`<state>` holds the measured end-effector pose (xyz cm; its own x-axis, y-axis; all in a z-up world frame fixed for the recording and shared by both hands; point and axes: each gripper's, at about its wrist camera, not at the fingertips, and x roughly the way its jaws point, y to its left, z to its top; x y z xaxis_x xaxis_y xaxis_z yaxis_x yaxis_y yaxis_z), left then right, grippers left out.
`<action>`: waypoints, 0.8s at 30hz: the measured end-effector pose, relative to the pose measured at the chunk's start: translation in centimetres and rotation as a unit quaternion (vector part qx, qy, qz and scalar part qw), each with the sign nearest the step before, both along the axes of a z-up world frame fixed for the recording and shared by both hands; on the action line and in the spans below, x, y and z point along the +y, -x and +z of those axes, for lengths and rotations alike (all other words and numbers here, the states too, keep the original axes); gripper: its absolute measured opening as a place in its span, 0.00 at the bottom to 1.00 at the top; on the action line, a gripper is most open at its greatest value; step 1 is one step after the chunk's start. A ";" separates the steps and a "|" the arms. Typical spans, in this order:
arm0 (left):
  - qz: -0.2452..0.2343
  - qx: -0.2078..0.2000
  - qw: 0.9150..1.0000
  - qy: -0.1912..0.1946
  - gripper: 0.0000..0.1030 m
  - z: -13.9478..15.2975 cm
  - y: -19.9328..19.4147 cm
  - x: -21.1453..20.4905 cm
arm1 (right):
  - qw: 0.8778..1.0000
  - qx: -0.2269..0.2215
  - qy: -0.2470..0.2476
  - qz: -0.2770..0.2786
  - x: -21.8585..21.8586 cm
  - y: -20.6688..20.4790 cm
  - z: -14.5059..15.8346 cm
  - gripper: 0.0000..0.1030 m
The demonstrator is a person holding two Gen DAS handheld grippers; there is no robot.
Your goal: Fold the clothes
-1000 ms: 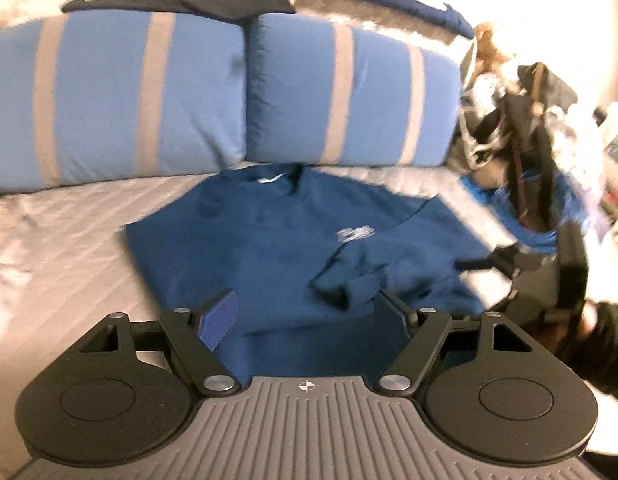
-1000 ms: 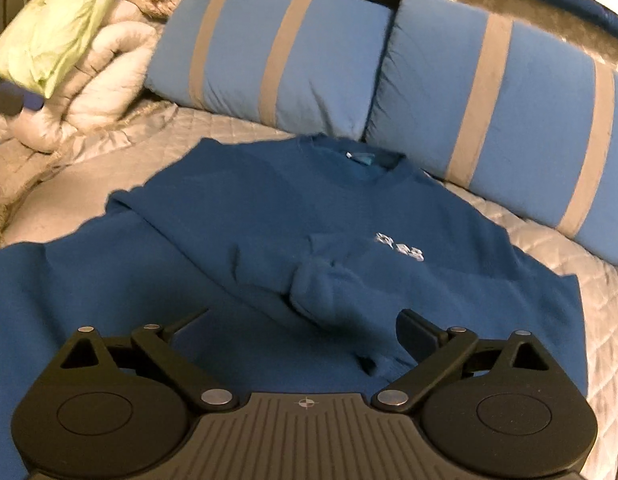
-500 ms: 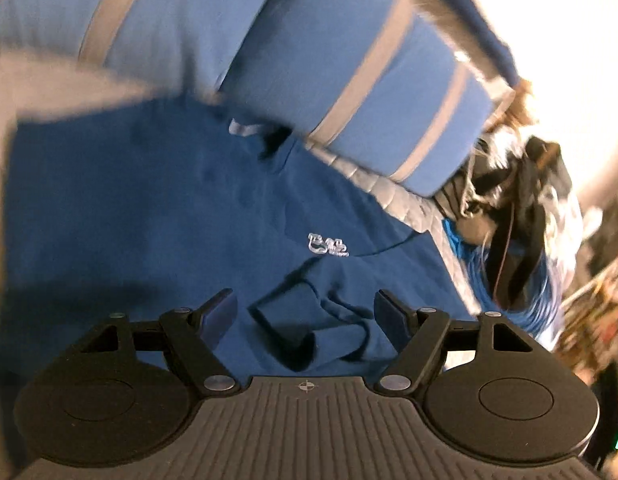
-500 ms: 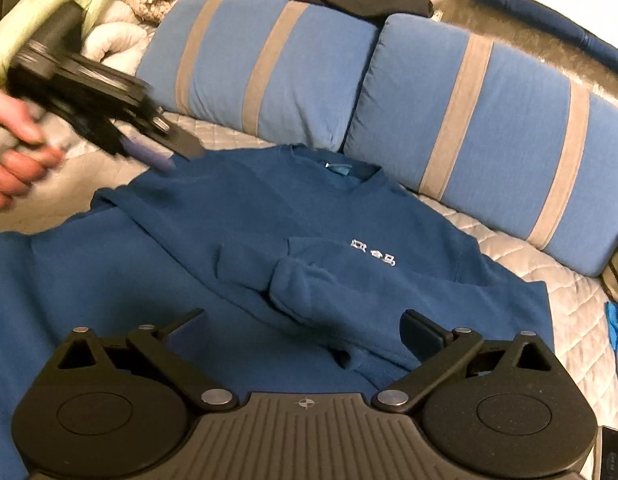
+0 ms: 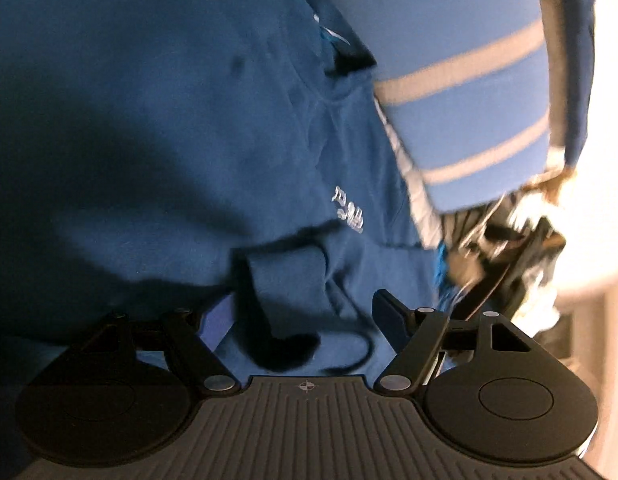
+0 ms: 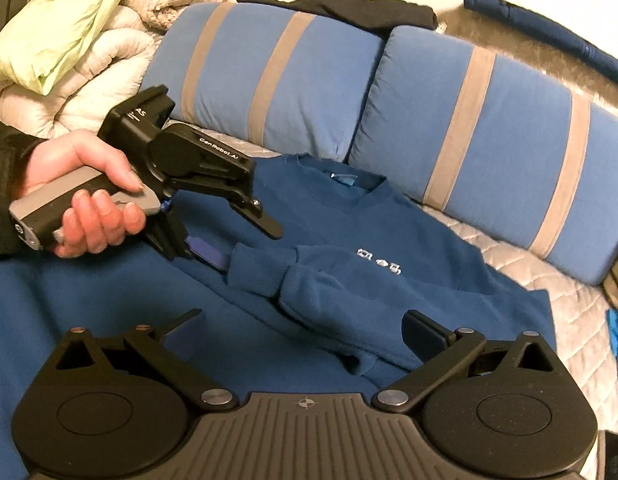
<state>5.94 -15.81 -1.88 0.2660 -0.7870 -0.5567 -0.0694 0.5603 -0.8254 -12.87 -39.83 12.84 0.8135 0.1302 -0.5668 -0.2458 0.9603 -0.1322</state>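
Note:
A dark blue sweater lies front up on the bed, one sleeve folded across its chest below a small white logo. The sleeve's cuff points left. A hand holds my left gripper rolled on its side, open, one finger above the cuff and the blue-padded one low beside it. In the left wrist view the cuff lies between the spread fingers of the left gripper, and neither pad presses on it. My right gripper hovers open over the folded sleeve.
Two blue pillows with tan stripes stand behind the sweater's collar. A pale duvet pile sits at the back left, and a black garment lies on the pillows. Quilted bed cover shows at the right, with cluttered bags beyond.
The left gripper has come down from the left, rolled onto its side and closed in on the sleeve cuff. The right gripper has stayed nearly in place.

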 end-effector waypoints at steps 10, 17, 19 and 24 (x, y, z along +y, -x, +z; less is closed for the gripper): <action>0.059 0.043 0.996 0.050 0.13 -2.5 0.4 1.2 | 1.000 -0.010 -0.013 -0.014 -0.8 0.8 0.3 1.00; 0.047 0.010 0.998 0.037 0.06 -0.9 0.6 0.9 | 0.999 0.004 -0.037 -0.020 -0.5 0.1 -0.3 1.00; 0.035 -0.009 0.999 0.025 0.06 0.2 0.7 0.4 | 0.999 0.003 -0.039 -0.022 -0.4 -0.1 -0.3 1.00; 0.017 -0.048 0.999 0.013 0.05 3.0 0.7 -0.1 | 0.999 -0.005 -0.017 -0.051 -1.2 -1.4 -0.1 1.00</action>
